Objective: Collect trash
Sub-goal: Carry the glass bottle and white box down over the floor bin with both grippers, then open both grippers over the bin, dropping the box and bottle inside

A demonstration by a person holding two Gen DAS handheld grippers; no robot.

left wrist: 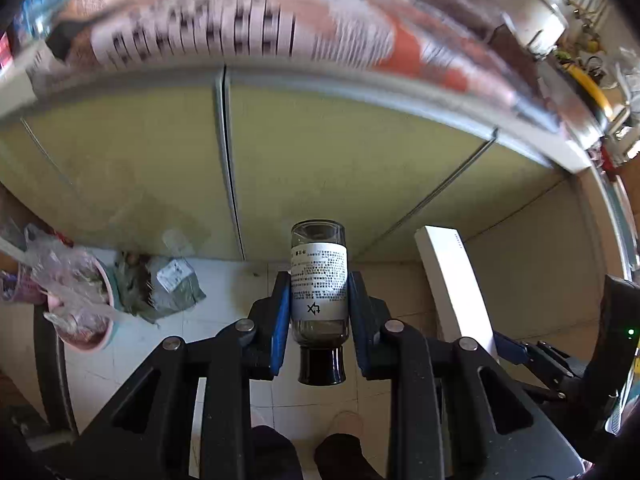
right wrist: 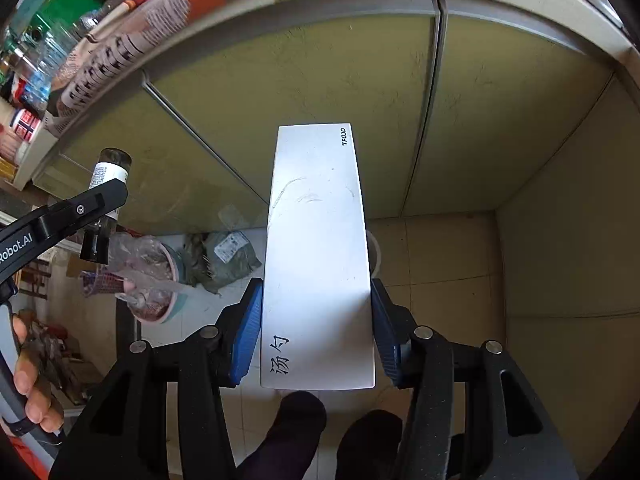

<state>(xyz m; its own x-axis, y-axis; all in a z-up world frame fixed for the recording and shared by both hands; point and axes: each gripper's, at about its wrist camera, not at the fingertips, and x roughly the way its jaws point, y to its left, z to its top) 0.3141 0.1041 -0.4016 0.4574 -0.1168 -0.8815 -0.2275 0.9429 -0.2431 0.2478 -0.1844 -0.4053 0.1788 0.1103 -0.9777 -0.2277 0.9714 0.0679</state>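
Note:
My left gripper [left wrist: 319, 300] is shut on a small glass bottle [left wrist: 319, 280] with a white label and a black cap, held cap-down above the tiled floor. The bottle also shows in the right wrist view [right wrist: 107, 184], held by the left gripper at the left. My right gripper [right wrist: 318, 328] is shut on a long white box [right wrist: 318, 256] with black printed characters; the box also shows in the left wrist view [left wrist: 452, 280]. A pink bin [left wrist: 86, 304] lined with a clear plastic bag sits on the floor at the left, also in the right wrist view [right wrist: 154, 284].
Yellow-green cabinet doors [left wrist: 320, 168] stand ahead under a cluttered countertop [left wrist: 240, 28]. A crumpled grey-green bag [left wrist: 168, 288] lies on the floor beside the bin. The person's dark shoes [right wrist: 332, 436] are below the grippers. Beige wall panels [right wrist: 560, 240] close the right side.

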